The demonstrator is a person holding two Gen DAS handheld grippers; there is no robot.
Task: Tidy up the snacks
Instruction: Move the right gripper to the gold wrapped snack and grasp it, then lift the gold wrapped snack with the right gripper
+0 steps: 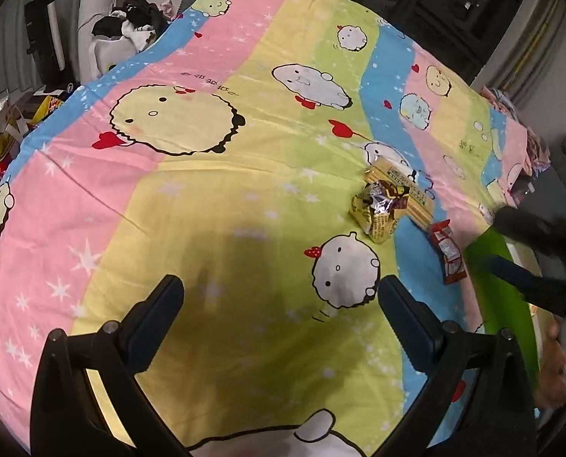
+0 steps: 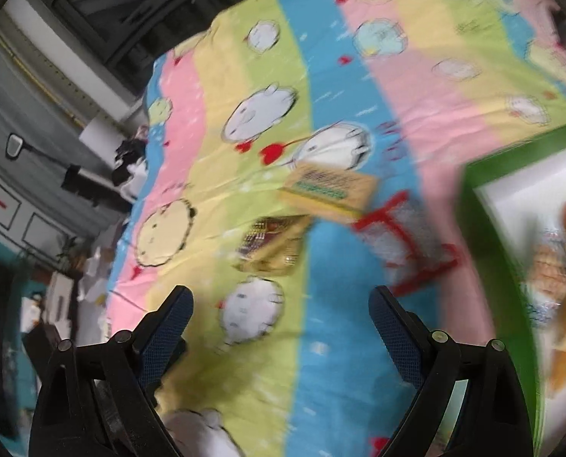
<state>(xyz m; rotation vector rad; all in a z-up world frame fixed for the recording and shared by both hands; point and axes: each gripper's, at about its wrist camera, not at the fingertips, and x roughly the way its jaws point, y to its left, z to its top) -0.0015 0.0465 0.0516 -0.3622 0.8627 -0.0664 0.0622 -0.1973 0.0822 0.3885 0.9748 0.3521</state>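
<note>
- Left gripper [image 1: 281, 297]: spread wide, nothing between the fingers, hovering over the striped cartoon bedsheet [image 1: 206, 198].
- Right gripper [image 2: 281, 306]: likewise spread wide and empty, above the same sheet; view blurred.
- Ahead-right of the left fingertips: gold foil snack packet [image 1: 378, 207], touching a yellow biscuit pack [image 1: 404, 186] behind it.
- Further right: red snack packet [image 1: 448, 251], just beside the green box [image 1: 500, 297].
- Right of the right gripper: green box [image 2: 485, 228] holding several snacks.

Left gripper [image 1: 281, 301] and right gripper [image 2: 281, 310] agape, empty
</note>
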